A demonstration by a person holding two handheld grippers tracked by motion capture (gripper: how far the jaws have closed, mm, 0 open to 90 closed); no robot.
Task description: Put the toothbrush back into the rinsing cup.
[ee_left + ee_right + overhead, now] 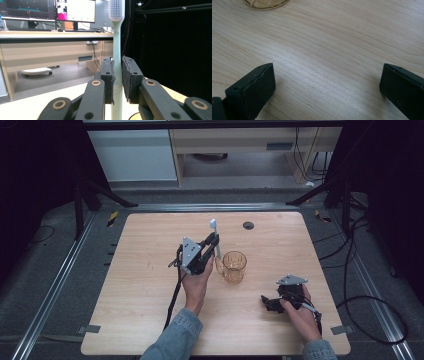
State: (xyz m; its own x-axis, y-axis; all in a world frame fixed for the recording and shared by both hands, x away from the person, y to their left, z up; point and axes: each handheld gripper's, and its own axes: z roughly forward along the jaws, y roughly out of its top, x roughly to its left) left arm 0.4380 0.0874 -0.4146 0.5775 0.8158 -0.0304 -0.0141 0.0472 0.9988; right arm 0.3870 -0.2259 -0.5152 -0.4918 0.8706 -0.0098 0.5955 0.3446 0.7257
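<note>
A pale wooden desk (150,285) with rounded corners is seen from above, with two forearms in denim sleeves coming in over its near edge.

Left of the desk's middle, the left gripper (214,241) is held up above the desk in the person's left hand (196,282). Its two black jaws are clamped on the handle of one toothbrush (215,237). In the left gripper view the toothbrush (117,50) stands upright between the pads, pale green, with its white bristled head at the top and its ribbed lower handle running down below the jaws.

Just to the right of it, near the middle of the desk, stands one amber glass cup (234,266) with a faceted pattern. It is upright and nothing can be seen inside it. The lower end of the toothbrush hangs just beside the cup's left rim, outside the cup.

Near the far edge lies one small dark round cap (248,225) set into the desk.

Toward the near right corner, the right gripper (265,301) rests low at the desk in the right hand (300,312). In the right gripper view its jaws stand wide apart over bare wood, gripping nothing.
</note>
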